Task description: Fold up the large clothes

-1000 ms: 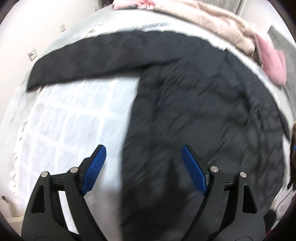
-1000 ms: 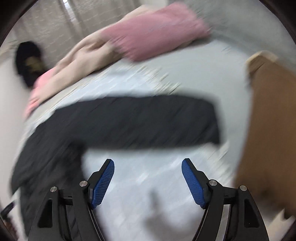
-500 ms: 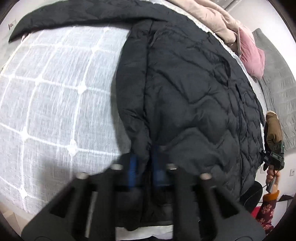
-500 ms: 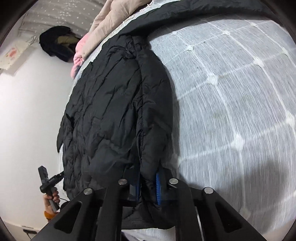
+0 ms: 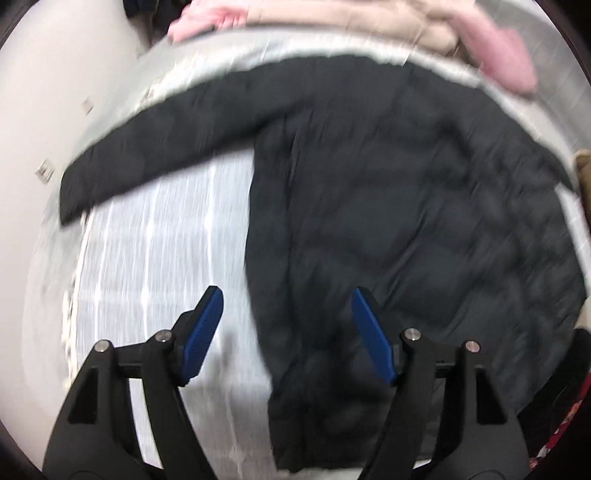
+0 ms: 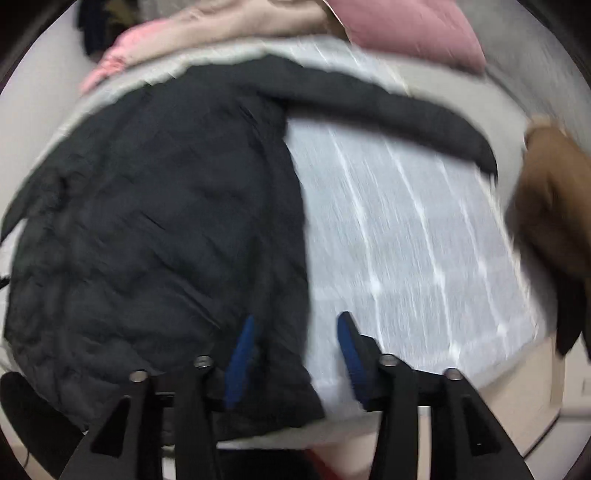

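Observation:
A black quilted jacket (image 5: 406, 221) lies flat on the white checked bed cover (image 5: 155, 258), one sleeve (image 5: 155, 147) stretched out to the left. In the right wrist view the jacket (image 6: 155, 229) fills the left half, its other sleeve (image 6: 406, 114) stretched right. My left gripper (image 5: 286, 332) is open and empty, above the jacket's lower left edge. My right gripper (image 6: 295, 354) is open and empty, above the jacket's lower right hem. Both views are blurred.
Pink and beige bedding (image 5: 351, 14) is piled along the far side of the bed. A pink pillow (image 6: 410, 29) lies at the far right. A brown garment (image 6: 554, 206) hangs at the right edge. A white wall (image 5: 48, 92) stands to the left.
Half a second ago both grippers were shut on the jacket's lower hem. Both have now let go, opened and pulled back up from the jacket.

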{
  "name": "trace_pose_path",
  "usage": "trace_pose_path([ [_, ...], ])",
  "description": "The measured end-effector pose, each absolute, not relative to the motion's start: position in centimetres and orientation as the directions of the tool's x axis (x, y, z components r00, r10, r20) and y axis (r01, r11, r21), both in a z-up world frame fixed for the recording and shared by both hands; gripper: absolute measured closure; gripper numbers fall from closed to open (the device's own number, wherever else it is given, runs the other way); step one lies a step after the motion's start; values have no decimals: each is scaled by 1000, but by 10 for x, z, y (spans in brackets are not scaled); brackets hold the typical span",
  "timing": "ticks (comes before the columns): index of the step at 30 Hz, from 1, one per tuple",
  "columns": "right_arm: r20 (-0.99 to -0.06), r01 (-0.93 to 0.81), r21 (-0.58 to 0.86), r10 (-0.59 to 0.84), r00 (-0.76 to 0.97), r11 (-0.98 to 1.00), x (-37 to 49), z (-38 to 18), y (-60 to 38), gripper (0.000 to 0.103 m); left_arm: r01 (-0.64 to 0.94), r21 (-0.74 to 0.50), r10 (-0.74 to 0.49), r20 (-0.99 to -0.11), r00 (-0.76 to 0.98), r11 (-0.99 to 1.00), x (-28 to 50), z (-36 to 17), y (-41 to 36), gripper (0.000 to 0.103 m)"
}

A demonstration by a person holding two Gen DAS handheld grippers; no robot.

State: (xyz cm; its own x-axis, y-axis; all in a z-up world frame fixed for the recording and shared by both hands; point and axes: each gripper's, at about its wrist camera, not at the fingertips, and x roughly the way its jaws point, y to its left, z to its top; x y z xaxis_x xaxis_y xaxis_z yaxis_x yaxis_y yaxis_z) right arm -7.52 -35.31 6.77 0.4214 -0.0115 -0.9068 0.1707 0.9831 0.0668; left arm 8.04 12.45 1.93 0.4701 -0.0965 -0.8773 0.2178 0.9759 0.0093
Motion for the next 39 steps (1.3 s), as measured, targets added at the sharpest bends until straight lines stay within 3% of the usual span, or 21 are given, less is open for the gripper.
trace_pose_path([
  [2,-884,109,163,96,458,981,-61,82,-338,37,253,-36,-164,-846,508,967,95,25,129,30],
  [6,-844,-38,309,293,449,950,-17,88,-292,36,283,-152,-283,-813,510,947,131,17,135,30],
  [11,-813,-147,333,363,455,931,34,70,-222,36,202,-291,-352,-819,453,935,180,-21,146,30],
  [15,-787,-205,411,459,412,888,80,45,-180,36,226,-350,-416,-785,458,909,181,-30,144,33],
  [19,-734,-252,448,514,443,858,106,31,-150,36,243,-396,-465,-754,464,885,185,-35,144,39],
  [23,-668,-264,519,579,468,813,130,10,-134,37,254,-461,-524,-700,485,850,183,-34,154,57],
  [26,-622,-291,564,629,467,773,141,0,-125,53,271,-493,-559,-665,495,827,180,-32,159,73],
  [27,-604,-304,586,654,455,752,142,0,-120,67,275,-494,-562,-661,498,825,179,-31,162,77],
  [28,-592,-315,600,673,444,735,143,-2,-116,83,286,-494,-568,-656,497,821,177,-30,162,88],
  [29,-576,-332,608,689,441,721,142,-2,-111,88,303,-496,-580,-646,497,813,173,-27,163,95],
  [34,-509,-434,609,747,427,664,120,19,-112,94,392,-494,-630,-586,510,777,147,-4,179,96],
  [37,-514,-485,609,778,362,628,108,27,-116,94,443,-416,-600,-654,460,794,127,-2,183,96],
  [39,-593,-503,570,749,296,650,103,26,-111,94,460,-343,-538,-738,408,819,119,-10,180,96],
])
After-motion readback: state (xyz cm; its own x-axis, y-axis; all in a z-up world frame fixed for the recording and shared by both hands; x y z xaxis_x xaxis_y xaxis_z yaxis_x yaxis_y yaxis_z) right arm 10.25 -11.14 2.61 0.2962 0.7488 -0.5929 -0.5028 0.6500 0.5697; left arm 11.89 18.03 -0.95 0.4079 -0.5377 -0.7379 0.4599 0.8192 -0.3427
